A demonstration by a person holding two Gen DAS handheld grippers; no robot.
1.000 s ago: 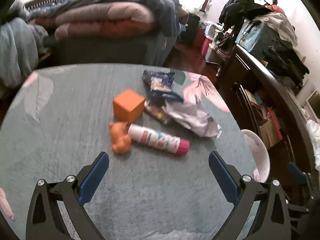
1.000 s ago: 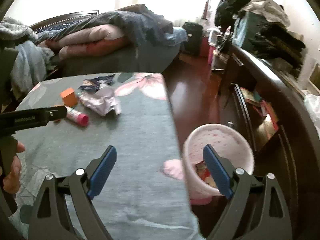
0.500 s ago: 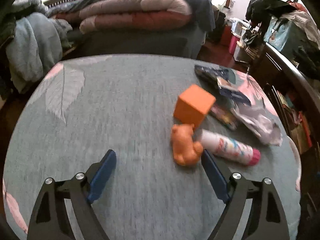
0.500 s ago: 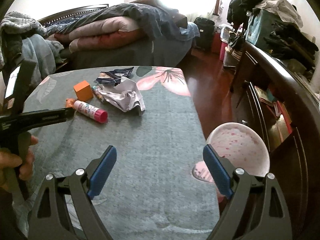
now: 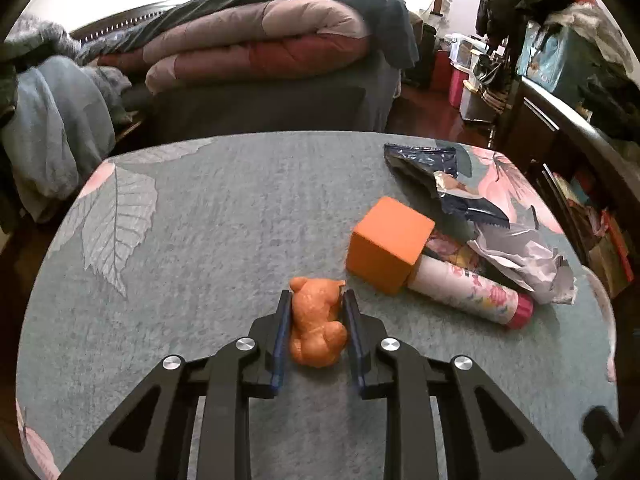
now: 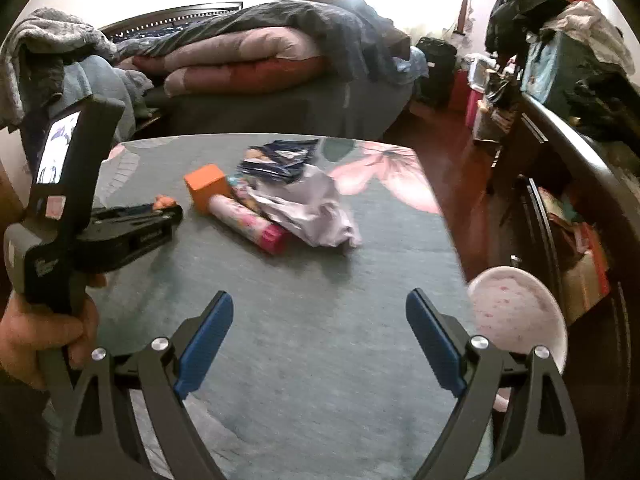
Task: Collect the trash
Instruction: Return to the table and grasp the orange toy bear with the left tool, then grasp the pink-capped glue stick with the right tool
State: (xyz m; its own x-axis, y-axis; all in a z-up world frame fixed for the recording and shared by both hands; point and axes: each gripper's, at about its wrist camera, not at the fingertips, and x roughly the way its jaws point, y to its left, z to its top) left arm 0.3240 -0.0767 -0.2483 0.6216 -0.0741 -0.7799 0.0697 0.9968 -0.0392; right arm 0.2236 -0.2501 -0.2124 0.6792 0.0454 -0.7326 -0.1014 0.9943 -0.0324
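Note:
My left gripper [image 5: 316, 304] is shut on a small orange bear figure [image 5: 317, 328] resting on the grey cloth table [image 5: 200, 240]. In the right wrist view the left gripper [image 6: 170, 212] shows at the left with the bear [image 6: 165, 201] between its tips. To the right lie an orange cube [image 5: 388, 244], a floral tube with a pink cap [image 5: 472, 294], a crumpled pale wrapper [image 5: 524, 260] and a dark blue snack bag [image 5: 440, 176]. My right gripper [image 6: 320, 336] is open and empty above the table's near part.
A pink-speckled white bin [image 6: 516, 316] stands on the floor past the table's right edge. A bed with folded quilts [image 5: 260, 52] is behind the table. Dark cluttered shelves [image 6: 568, 208] run along the right.
My left gripper moved in around the orange bear and closed on it. My right gripper shifted left, bringing more of the table into view.

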